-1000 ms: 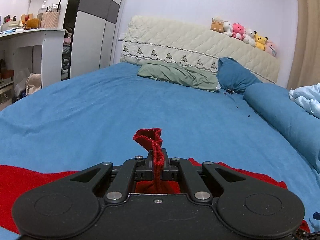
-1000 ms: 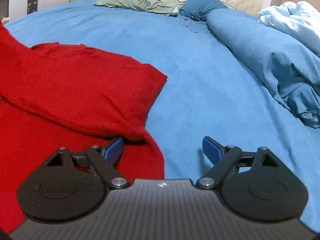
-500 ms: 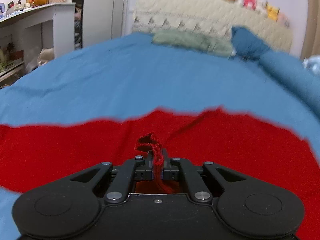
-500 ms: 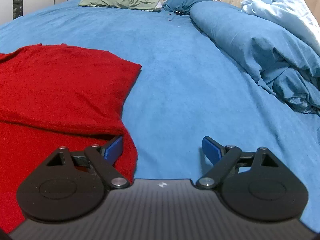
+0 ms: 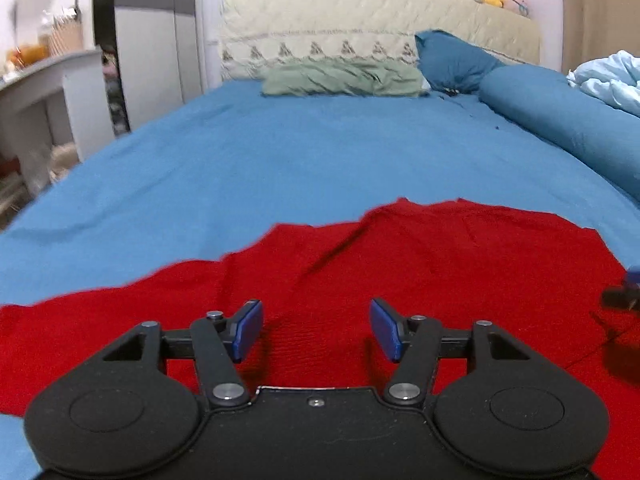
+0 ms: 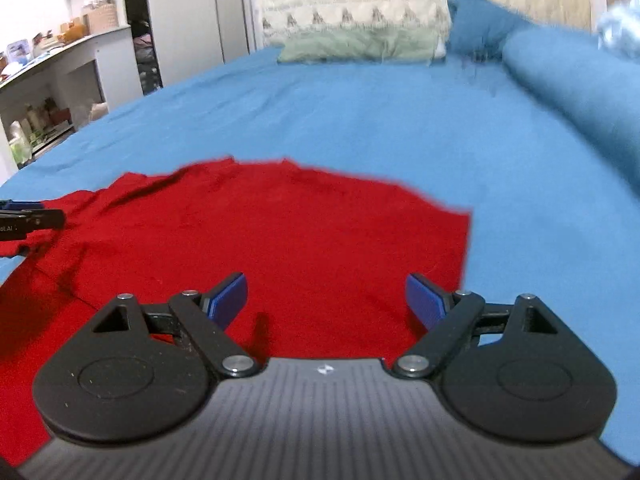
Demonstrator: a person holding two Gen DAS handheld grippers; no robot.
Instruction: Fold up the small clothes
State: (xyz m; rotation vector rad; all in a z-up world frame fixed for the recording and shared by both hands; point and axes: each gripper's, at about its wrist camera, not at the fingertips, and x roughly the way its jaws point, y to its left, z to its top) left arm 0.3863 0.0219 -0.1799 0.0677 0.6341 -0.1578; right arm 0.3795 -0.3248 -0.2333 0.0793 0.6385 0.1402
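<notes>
Red garment (image 5: 420, 272) lies spread on blue bedsheet (image 5: 300, 160), one fold seemingly laid, creases remain. My left gripper (image 5: 316, 330) wide, empty, just above cloth. My right gripper (image 6: 326, 300) wide, empty, over right edge. Further folds left, I judge.

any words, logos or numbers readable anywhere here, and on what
"LAI": white letters, cut off by the frame edge, on the left gripper body as the right wrist view shows it.
Small white emblem on the right gripper housing: a mark, too small to read.
Items on the white desk: too blurred to read.
</notes>
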